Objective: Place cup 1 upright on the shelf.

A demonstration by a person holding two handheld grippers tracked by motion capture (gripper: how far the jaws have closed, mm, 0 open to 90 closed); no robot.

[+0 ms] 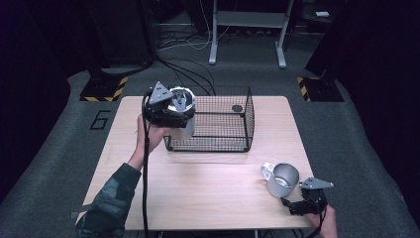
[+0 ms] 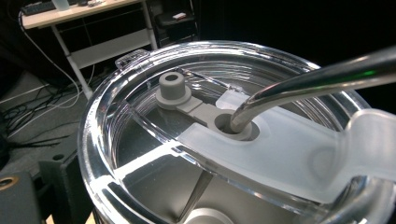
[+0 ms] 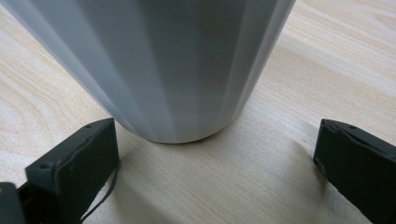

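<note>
My left gripper (image 1: 168, 111) holds a pale tumbler (image 1: 183, 126) by its upper part at the left corner of the black wire basket (image 1: 247, 119). The left gripper view looks down from close by onto the tumbler's clear lid (image 2: 116, 93). A metal straw (image 2: 317, 79) goes through the lid's grey fitting, and the jaws are hidden. A steel mug (image 1: 283, 179) with a handle stands at the front right of the table. My right gripper (image 1: 293, 199) sits low behind the mug's base (image 3: 187, 70), open, with one jaw on each side and clear of the mug (image 3: 215, 158).
A small black round thing (image 1: 237, 108) lies inside the basket at its far right. The wooden table (image 1: 208, 188) has bare surface between the basket and the mug. Beyond the table are cables, a desk frame (image 1: 247, 29) and black stands on the grey floor.
</note>
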